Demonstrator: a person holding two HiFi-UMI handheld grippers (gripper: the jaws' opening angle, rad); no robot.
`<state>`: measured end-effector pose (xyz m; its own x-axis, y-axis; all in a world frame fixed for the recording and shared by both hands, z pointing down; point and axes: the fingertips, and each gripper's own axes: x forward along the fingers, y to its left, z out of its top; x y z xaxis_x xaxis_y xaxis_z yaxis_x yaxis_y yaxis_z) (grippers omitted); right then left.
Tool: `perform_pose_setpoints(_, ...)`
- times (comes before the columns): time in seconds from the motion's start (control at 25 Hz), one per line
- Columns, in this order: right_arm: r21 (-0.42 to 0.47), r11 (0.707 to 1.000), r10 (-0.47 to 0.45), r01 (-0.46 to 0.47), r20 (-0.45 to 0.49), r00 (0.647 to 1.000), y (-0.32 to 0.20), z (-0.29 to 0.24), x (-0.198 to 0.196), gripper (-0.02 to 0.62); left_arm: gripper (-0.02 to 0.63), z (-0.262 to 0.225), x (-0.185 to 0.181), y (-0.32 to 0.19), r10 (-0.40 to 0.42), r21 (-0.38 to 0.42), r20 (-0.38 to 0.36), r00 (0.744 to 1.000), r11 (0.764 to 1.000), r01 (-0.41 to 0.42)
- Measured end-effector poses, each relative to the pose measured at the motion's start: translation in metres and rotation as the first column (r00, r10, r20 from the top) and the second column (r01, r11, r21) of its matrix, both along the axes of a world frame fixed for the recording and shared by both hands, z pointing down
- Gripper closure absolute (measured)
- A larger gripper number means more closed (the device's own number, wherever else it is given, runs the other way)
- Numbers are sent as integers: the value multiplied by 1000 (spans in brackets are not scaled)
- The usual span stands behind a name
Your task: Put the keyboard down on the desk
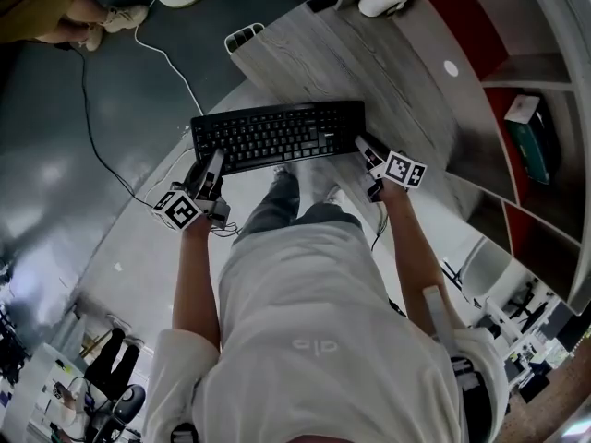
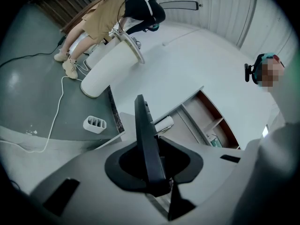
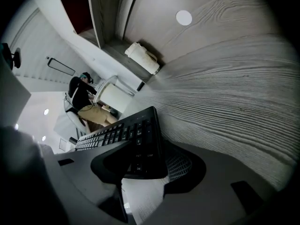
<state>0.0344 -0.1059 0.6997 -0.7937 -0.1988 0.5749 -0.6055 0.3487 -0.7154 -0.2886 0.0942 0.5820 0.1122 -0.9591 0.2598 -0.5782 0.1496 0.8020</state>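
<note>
We hold the flat black plastic keyboard (image 1: 277,135) over the grey wood-grain desk (image 1: 369,72). The left gripper's (image 1: 211,169) jaws pinch its thin nine-o'clock edge, and the right gripper's (image 1: 367,148) jaws clasp its three-o'clock end.

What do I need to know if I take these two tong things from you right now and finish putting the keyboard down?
Left gripper: tongs clamped on the left end of the keyboard.
Right gripper: tongs around its right end, apparently gripping.
Keyboard: held up between both, keys facing up, partly over the desk, with its left end past the desk's edge.
Done: keyboard is at the desk.
Left: move it fully over the wood, lower it flat, then open both tongs.
</note>
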Motion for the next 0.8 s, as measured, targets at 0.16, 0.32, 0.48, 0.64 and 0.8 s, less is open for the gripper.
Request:
perform_pose_setpoints(0.16, 5, 1000, -20, 20, -55, 998, 0, 4, -1, 384, 506, 19, -3, 4, -4, -2, -28, 1000, 1000, 4)
perform_pose_setpoints(0.32, 16, 1000, -24, 26, -98, 995, -3, 4, -3, 383, 506, 31, -6, 4, -12, -20, -60, 998, 1000, 11)
perform_pose_setpoints(0.48, 46, 998, -28, 35, -158, 987, -8, 6, -4, 377, 506, 47, -7, 3, -20, -17, -101, 995, 1000, 19)
perform_pose_setpoints(0.64, 68, 996, -47, 62, -202, 978, -13, 7, -5, 371, 506, 58, -9, 0, -31, -13, -138, 990, 999, 29)
perform_pose_setpoints(0.8, 95, 993, -43, 68, -241, 969, -17, 6, -3, 360, 505, 75, -10, 0, -32, -32, -159, 987, 999, 27)
